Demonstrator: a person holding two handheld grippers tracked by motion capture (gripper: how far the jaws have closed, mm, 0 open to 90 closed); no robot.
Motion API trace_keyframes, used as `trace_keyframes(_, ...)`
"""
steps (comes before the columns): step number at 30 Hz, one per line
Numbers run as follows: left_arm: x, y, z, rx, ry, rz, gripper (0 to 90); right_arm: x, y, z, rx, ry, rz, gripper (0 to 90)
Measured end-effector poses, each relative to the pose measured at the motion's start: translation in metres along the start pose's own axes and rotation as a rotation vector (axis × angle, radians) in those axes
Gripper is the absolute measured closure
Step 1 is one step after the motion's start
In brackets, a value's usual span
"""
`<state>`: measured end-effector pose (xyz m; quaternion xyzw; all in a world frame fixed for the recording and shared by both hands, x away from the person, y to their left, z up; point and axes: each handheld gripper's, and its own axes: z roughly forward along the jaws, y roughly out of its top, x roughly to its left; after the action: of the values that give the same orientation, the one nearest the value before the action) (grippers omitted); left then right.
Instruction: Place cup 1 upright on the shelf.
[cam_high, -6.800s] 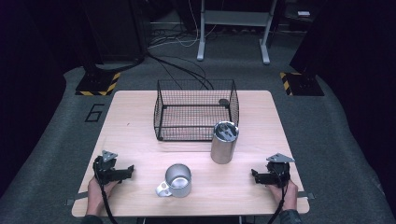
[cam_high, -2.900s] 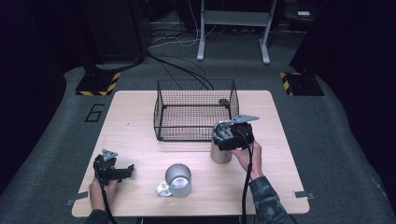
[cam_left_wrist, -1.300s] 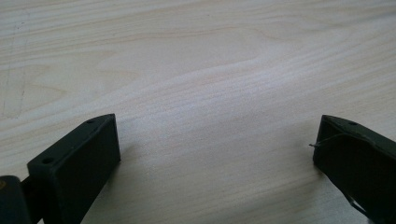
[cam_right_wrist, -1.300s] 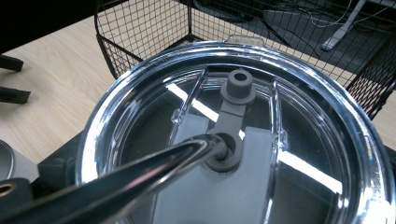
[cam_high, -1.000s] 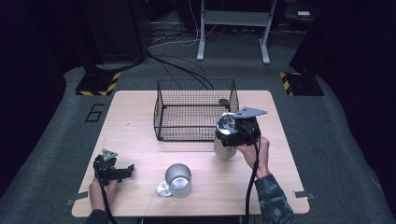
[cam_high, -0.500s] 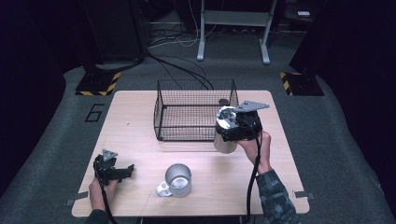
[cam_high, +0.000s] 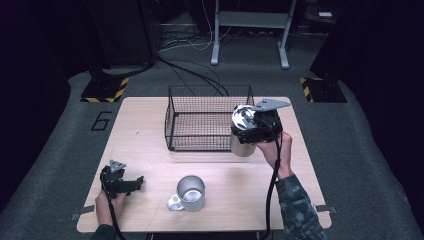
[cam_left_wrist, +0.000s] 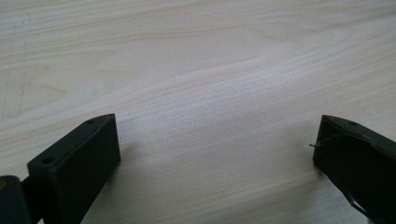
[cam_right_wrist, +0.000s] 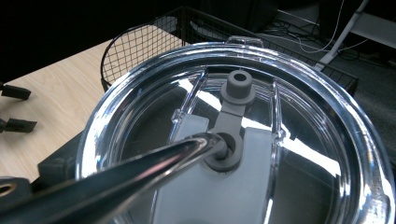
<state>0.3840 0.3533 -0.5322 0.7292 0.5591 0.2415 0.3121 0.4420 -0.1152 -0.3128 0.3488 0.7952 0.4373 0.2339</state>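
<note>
Tumbler (cam_high: 243, 135) sits clamped between our right gripper's (cam_high: 255, 131) jaws, now lifted toward the basket (cam_high: 207, 120); left gripper (cam_high: 122, 182) gapes empty.

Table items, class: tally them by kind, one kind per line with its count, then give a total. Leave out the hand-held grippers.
Wire baskets: 1, the black basket
Lidded steel tumblers: 1, the tumbler with a metal straw, at the right hand-held gripper
Steel mugs: 1, the mug
Total: 3
</note>
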Motion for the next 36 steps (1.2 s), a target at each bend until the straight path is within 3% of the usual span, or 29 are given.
trace_keyframes(18, 0.000, 0.000, 0.000, -0.001, 0.000, 0.000, 0.4, -0.013, 0.022, -0.001, -0.016, -0.021, 0.001, 3.1)
trace_keyframes(36, 0.000, 0.000, 0.000, 0.000, 0.000, 0.000, 0.4, -0.023, 0.039, 0.009, -0.013, -0.034, -0.013, 3.2)
